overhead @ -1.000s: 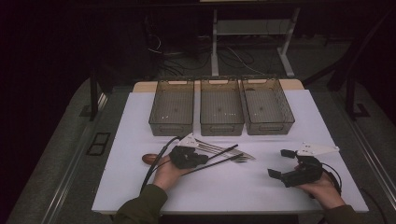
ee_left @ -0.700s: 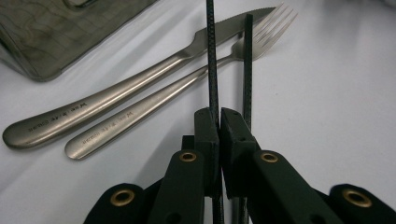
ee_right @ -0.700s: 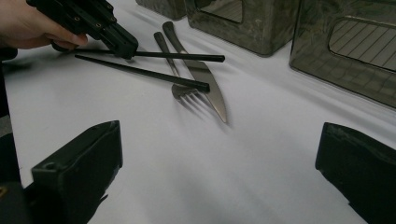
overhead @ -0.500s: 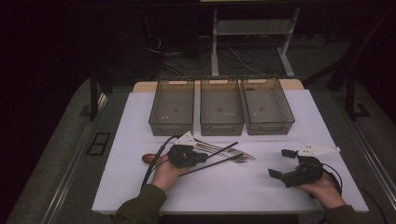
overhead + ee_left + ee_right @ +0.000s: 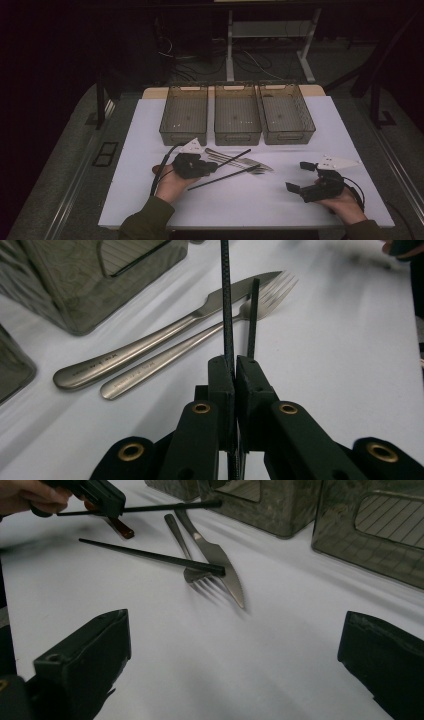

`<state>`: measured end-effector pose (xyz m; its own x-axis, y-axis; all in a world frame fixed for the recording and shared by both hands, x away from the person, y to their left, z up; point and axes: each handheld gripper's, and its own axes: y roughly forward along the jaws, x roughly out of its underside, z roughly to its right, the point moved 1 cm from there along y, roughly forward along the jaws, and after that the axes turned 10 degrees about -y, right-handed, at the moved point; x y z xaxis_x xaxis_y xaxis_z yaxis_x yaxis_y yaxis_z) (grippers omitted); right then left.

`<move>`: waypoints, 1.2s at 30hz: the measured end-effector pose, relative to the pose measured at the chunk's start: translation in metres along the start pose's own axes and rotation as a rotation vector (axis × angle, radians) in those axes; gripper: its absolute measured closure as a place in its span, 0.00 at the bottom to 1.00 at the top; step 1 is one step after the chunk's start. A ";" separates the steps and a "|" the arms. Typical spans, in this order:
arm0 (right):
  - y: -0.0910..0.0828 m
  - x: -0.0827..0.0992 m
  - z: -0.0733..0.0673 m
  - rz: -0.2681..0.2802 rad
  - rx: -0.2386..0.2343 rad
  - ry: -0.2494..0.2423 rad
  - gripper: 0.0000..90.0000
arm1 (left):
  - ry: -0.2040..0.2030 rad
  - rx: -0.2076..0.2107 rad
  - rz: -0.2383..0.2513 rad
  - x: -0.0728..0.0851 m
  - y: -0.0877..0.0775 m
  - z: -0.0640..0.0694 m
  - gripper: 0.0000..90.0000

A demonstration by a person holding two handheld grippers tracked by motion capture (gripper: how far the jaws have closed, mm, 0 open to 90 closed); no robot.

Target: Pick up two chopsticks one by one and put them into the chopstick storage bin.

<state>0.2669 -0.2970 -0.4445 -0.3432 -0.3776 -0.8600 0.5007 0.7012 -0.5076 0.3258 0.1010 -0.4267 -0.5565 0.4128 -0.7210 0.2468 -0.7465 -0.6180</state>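
My left gripper (image 5: 212,164) is shut on one black chopstick (image 5: 226,300), which juts forward past its closed jaws and hangs just above the table. That held chopstick (image 5: 235,157) points toward the middle tray. The second black chopstick (image 5: 225,177) lies on the white table, its tip resting across the tines of the fork (image 5: 200,345). A steel knife (image 5: 165,335) lies beside the fork. My right gripper (image 5: 299,176) rests open near the front right, with nothing between its fingers (image 5: 85,655). It faces the lying chopstick (image 5: 150,556) and the knife (image 5: 220,560).
Three clear smoky trays (image 5: 184,134) (image 5: 237,135) (image 5: 287,134) stand side by side at the back of the white tabletop (image 5: 280,200). A brown utensil (image 5: 120,528) lies by the left hand, mostly hidden. Dark floor surrounds the table.
The left gripper has risen a little with the chopstick held in its jaws. The right gripper, the other chopstick, the knife and the fork have stayed put.
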 end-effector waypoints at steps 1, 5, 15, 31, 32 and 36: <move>0.001 0.000 -0.001 -0.006 0.000 -0.004 0.00 | -0.002 0.000 -0.001 0.000 -0.002 0.000 0.94; 0.003 0.001 -0.001 -0.018 0.004 -0.006 0.00 | -0.003 0.002 0.008 -0.003 -0.009 0.001 0.94; 0.005 0.002 -0.001 -0.017 0.005 -0.002 0.00 | -0.021 0.009 0.024 -0.009 -0.022 0.001 0.94; 0.004 0.001 -0.001 -0.015 0.012 0.002 0.00 | -0.029 0.001 0.077 -0.027 -0.038 -0.002 0.94; 0.004 0.001 -0.001 -0.015 0.012 0.002 0.00 | -0.032 -0.001 0.083 -0.029 -0.039 -0.003 0.94; 0.004 0.001 -0.001 -0.011 0.014 0.000 0.00 | -0.031 -0.008 0.086 -0.035 -0.041 -0.009 0.94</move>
<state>0.2675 -0.2946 -0.4475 -0.3492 -0.3851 -0.8543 0.5080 0.6883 -0.5179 0.3424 0.1220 -0.3792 -0.5574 0.3305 -0.7616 0.3015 -0.7741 -0.5566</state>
